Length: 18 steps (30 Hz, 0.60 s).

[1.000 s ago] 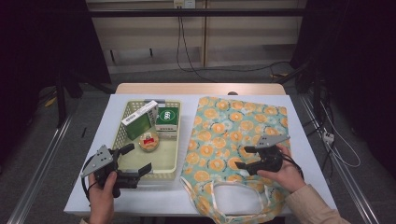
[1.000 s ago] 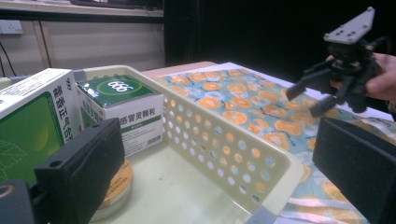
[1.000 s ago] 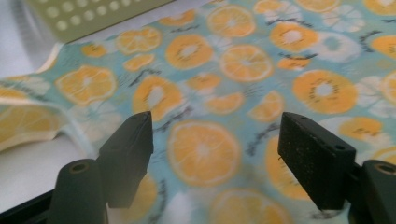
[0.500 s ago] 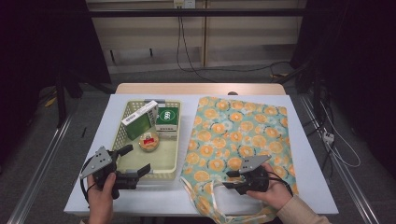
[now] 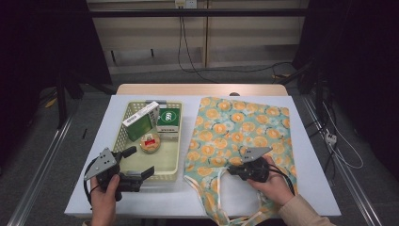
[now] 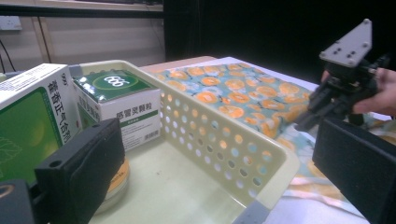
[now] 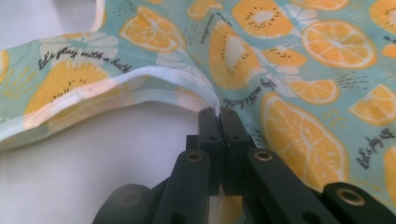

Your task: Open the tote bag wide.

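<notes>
— Pinched flat together, the right gripper's (image 7: 218, 113) black jaws have just been closing, and now the white-bound rim of the cloth tote bag printed with orange slices on pale teal (image 5: 244, 127) is caught between their tips, right at the bag's mouth.

— Why grab it there?

— My guess: lifting one layer at the hem would open the mouth so things can go in. The bag lies flat on the white table (image 5: 94, 188), to the right of the pale yellow perforated plastic basket (image 5: 173, 160), its mouth and handles toward the person.

— And the other one?

— The left gripper (image 5: 139, 162) has its jaws spread wide and holds nothing; they hover at the basket's near end, one jaw over the inside, the other lower at the near rim. Probably waiting near the goods: a green-and-white medicine box (image 6: 28, 112), a smaller white box with a dark green top (image 6: 122, 103) and a small round tub (image 5: 150, 141), all resting in the basket's far half.
</notes>
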Each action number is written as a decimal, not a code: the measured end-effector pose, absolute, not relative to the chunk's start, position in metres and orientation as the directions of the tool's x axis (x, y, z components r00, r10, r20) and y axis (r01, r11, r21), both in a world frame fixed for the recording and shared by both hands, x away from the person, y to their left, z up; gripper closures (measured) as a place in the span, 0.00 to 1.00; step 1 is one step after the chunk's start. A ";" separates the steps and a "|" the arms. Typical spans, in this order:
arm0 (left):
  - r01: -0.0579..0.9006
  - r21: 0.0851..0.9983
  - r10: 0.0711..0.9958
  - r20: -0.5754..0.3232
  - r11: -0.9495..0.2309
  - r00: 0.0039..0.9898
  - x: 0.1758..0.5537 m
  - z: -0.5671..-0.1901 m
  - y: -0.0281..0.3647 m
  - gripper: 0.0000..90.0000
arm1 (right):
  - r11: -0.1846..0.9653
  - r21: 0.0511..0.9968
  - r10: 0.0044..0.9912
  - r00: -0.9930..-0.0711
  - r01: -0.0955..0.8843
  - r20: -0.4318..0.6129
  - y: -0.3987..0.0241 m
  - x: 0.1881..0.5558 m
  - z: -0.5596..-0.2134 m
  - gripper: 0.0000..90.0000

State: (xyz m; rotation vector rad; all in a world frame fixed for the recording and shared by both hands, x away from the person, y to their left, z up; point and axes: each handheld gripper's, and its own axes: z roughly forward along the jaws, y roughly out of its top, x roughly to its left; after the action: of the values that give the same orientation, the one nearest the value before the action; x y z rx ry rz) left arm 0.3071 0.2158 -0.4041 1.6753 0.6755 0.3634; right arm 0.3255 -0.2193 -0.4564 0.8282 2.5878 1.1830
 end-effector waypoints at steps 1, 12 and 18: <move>0.231 0.968 0.611 -0.123 -0.101 0.782 0.307 -0.404 0.216 0.02 | 0.528 0.741 0.561 -0.825 0.416 0.064 -0.219 0.328 -0.457 1.00; 0.233 0.966 0.610 -0.120 -0.110 0.783 0.305 -0.403 0.213 0.02 | 0.412 0.780 0.720 -0.693 0.471 0.038 -0.231 0.395 -0.460 1.00; 0.232 0.967 0.613 -0.120 -0.107 0.781 0.303 -0.403 0.215 0.02 | 0.426 0.760 0.679 -0.729 0.491 0.090 -0.224 0.393 -0.462 1.00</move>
State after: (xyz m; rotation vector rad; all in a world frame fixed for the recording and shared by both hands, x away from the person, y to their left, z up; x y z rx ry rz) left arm 0.3034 0.2151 -0.4029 1.6845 0.6737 0.3666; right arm 0.3934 -0.2237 -0.4621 1.0240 2.4507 1.1888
